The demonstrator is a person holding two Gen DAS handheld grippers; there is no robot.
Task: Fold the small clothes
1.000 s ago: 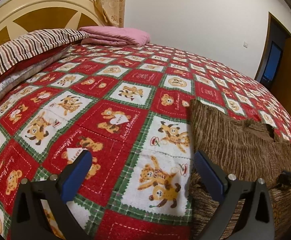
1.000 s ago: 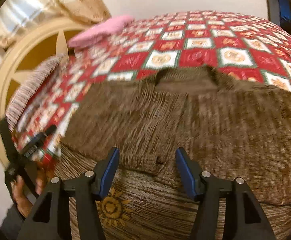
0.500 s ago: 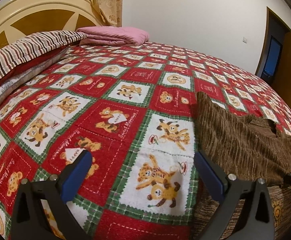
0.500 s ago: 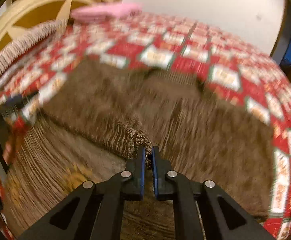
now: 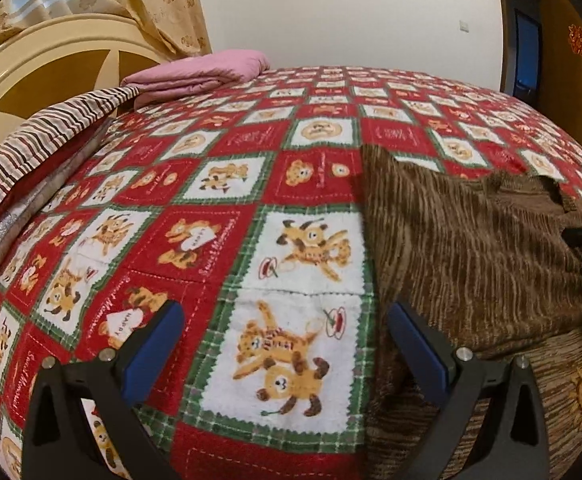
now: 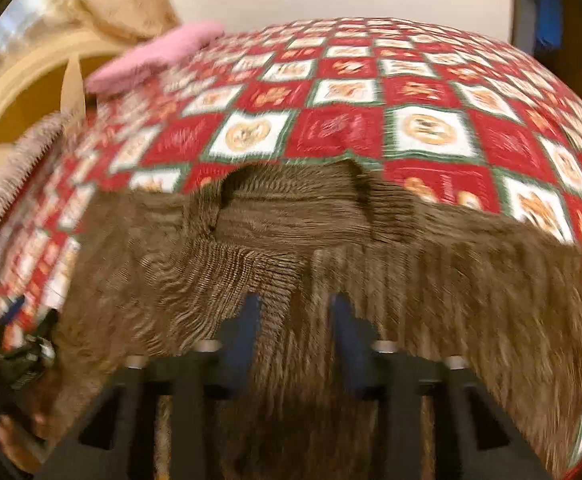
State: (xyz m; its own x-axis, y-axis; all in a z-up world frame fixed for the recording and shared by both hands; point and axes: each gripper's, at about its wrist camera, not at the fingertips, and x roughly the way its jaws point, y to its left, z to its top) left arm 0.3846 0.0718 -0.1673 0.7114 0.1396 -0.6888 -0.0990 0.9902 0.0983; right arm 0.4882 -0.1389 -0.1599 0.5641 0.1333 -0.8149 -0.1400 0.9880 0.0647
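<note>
Brown knit sweater lies flat on bed quilt, soft, floppy, light. Best pinched at hem or sleeve edge. Left gripper spread, empty. Right gripper parted over sweater, blurred.

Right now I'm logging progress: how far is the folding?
Early. One side of the brown sweater already lies folded across its body. The right gripper is open over that flap; the left gripper is open over the bear quilt. Remaining folds aren't made.
</note>
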